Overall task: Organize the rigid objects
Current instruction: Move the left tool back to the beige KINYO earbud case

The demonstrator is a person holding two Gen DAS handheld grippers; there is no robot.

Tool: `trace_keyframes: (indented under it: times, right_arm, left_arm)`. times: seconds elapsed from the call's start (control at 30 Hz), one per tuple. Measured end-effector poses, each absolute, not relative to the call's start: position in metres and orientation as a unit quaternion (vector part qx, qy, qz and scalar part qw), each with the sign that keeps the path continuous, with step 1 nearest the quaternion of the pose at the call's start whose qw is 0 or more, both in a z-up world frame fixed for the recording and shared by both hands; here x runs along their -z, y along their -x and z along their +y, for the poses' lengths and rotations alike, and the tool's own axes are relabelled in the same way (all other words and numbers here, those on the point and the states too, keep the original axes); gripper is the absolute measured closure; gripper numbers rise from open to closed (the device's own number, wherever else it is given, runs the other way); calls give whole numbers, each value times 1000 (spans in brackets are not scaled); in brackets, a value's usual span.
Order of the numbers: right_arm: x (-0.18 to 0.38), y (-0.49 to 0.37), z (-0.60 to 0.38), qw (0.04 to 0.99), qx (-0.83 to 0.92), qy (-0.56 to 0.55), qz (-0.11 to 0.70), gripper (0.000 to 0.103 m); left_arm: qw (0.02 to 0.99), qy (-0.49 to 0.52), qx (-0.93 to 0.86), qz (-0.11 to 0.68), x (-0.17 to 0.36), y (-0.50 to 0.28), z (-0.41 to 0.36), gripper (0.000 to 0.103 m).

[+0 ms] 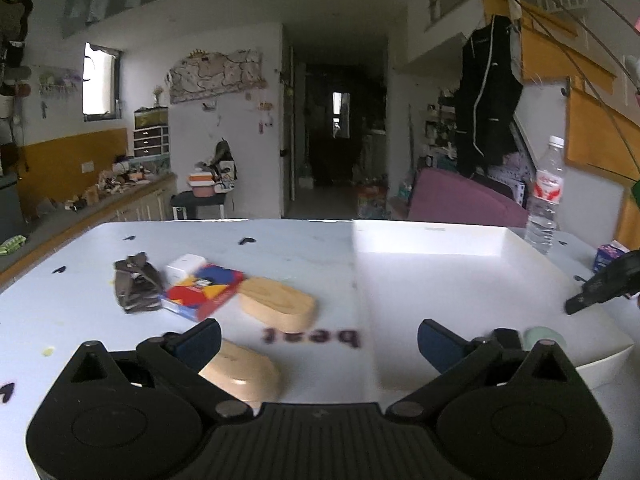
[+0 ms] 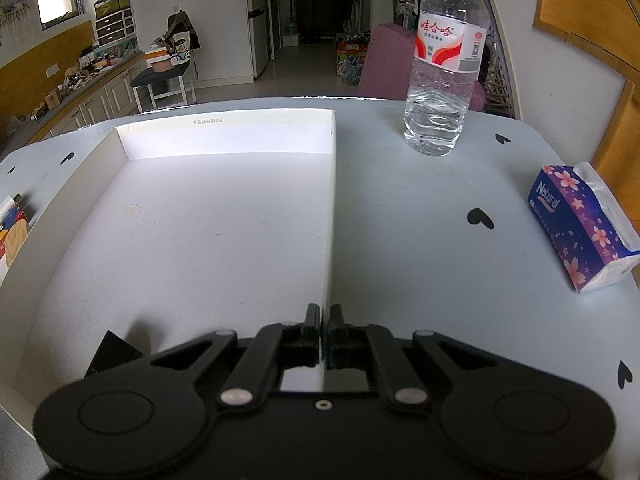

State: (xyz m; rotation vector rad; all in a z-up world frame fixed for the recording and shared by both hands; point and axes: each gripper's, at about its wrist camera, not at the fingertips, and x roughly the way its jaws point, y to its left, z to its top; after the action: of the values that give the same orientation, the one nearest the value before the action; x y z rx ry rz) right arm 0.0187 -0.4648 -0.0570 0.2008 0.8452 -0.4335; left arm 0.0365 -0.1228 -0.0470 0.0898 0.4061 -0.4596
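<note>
Little looks sorted: the right tool (image 2: 324, 336) is pinching the white tray's (image 2: 224, 120) right wall, while the left tool (image 1: 319, 344) is hovering wide and empty near wooden blocks (image 1: 276, 304) waiting left on the table (image 1: 80, 320).

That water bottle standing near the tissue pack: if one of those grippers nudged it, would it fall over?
Possibly. The water bottle is tall on a narrow base, so a push near its cap would likely tip it. It looks about half full, which probably steadies a low nudge. Its clear ribbed plastic looks thin, so it may flex under a squeeze. On its side, it would likely roll across the table.
</note>
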Motion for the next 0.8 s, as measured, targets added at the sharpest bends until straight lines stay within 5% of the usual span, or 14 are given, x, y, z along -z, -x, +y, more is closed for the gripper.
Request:
trace_keyframes:
  times: [0.8]
  right_arm:
    - [57, -19, -464, 884, 208, -96, 407, 97]
  left_arm:
    - [920, 36, 288, 263, 85, -132, -72, 0]
